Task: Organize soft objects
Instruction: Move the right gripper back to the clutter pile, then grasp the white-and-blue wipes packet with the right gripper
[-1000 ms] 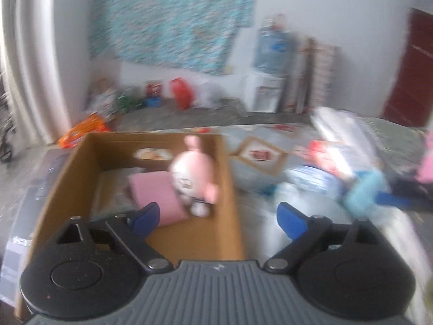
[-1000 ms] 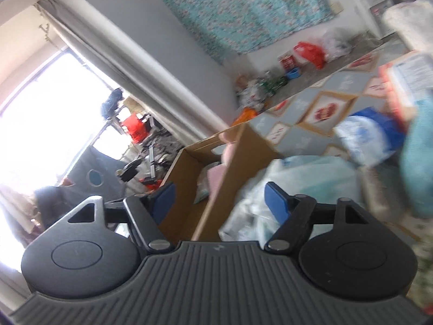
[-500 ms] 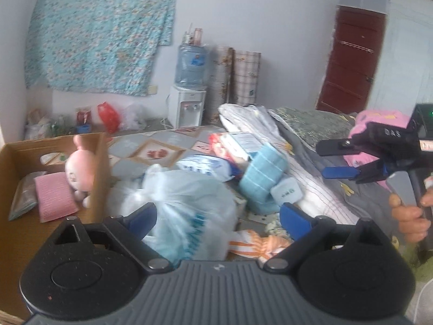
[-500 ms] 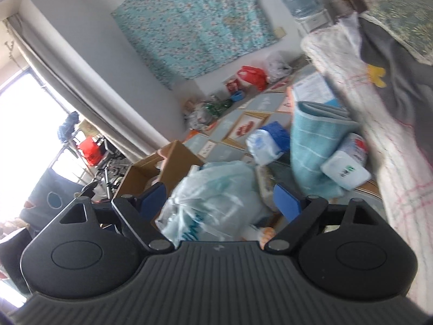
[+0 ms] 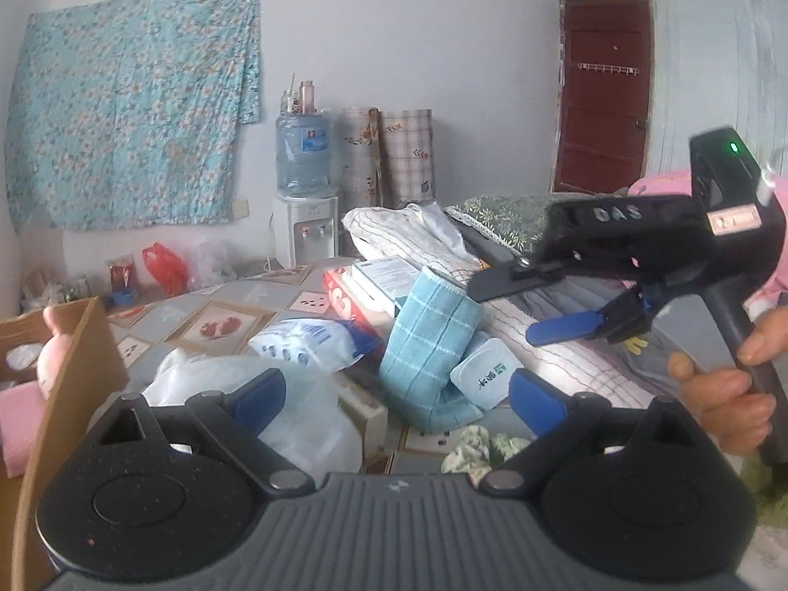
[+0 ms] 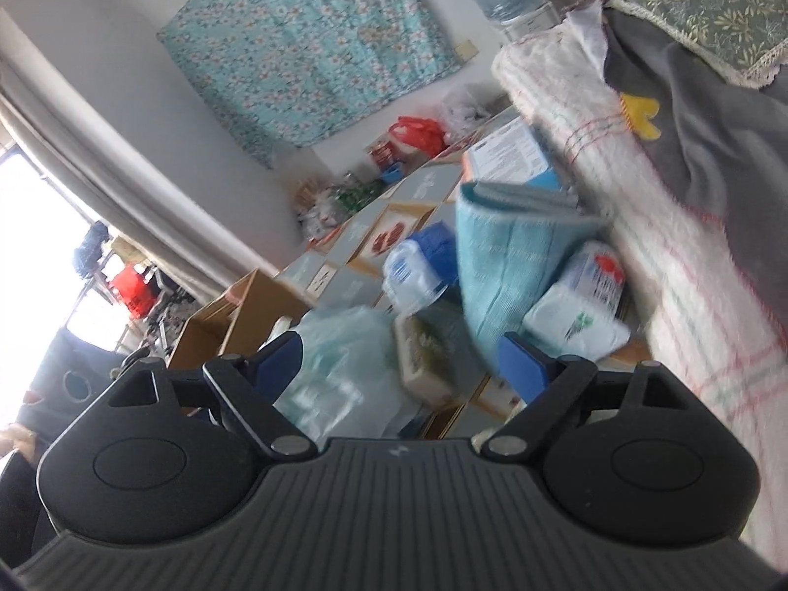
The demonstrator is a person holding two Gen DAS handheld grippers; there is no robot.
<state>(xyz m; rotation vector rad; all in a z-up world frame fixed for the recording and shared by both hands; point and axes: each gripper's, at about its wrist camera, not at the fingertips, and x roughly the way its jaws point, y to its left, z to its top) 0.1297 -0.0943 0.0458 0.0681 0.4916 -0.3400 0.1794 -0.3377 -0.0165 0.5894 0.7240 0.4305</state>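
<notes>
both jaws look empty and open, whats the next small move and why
Probably ease the right gripper forward and down toward the folded blue towel. Its jaws stand open with nothing between them, and the towel leans unheld against the bed, straight ahead; the cardboard box already holds soft things.

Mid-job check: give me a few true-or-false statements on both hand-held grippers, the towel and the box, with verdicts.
1. The left hand-held gripper holds the folded light-blue checked towel. False: its jaws are open and empty.
2. The right hand-held gripper is open, holding nothing. True.
3. The brown cardboard box is empty. False: a pink plush toy and a pink folded cloth sit inside.
4. A white wet-wipes pack touches the towel. True.
</notes>
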